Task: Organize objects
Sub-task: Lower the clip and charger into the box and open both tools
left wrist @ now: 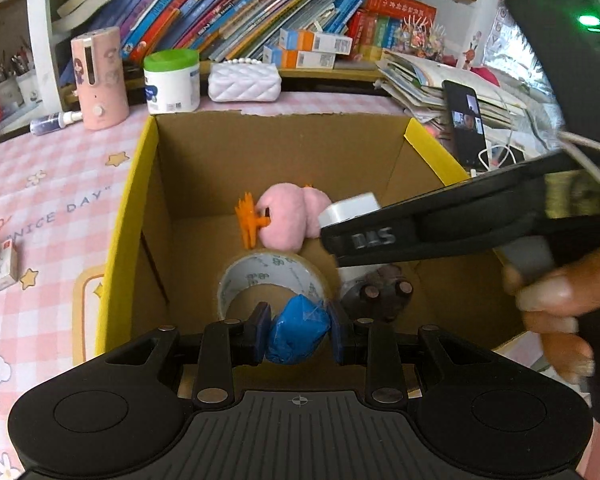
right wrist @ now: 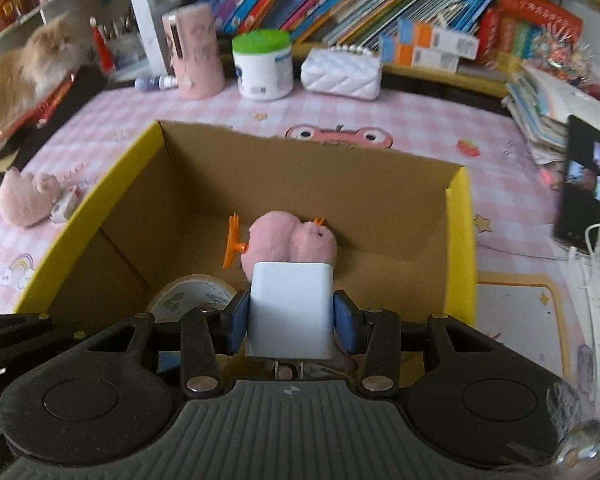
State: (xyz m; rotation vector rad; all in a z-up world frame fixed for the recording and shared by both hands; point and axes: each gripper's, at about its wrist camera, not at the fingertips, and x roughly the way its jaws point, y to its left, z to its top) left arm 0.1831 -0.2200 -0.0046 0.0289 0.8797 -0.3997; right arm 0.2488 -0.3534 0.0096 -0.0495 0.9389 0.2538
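An open cardboard box with yellow rims (left wrist: 120,216) (right wrist: 458,236) stands on the pink checked tablecloth. Inside lie a pink plush bird with orange feet (left wrist: 288,216) (right wrist: 292,238), a roll of clear tape (left wrist: 272,276) (right wrist: 192,292) and a dark round object (left wrist: 380,292). My left gripper (left wrist: 298,334) is shut on a blue wrapped lump (left wrist: 298,332) above the box's near side. My right gripper (right wrist: 292,316) is shut on a white block-shaped charger (right wrist: 290,312) (left wrist: 352,208) and reaches in over the box from the right in the left wrist view.
At the back stand a pink cylinder (left wrist: 98,80), a white tub with a green lid (left wrist: 172,80) and a white quilted bag (left wrist: 244,82) before a bookshelf. A phone (right wrist: 582,184) leans on papers at right. A pink plush (right wrist: 26,196) and a small box (left wrist: 4,266) lie left. A cat (right wrist: 24,72) rests far left.
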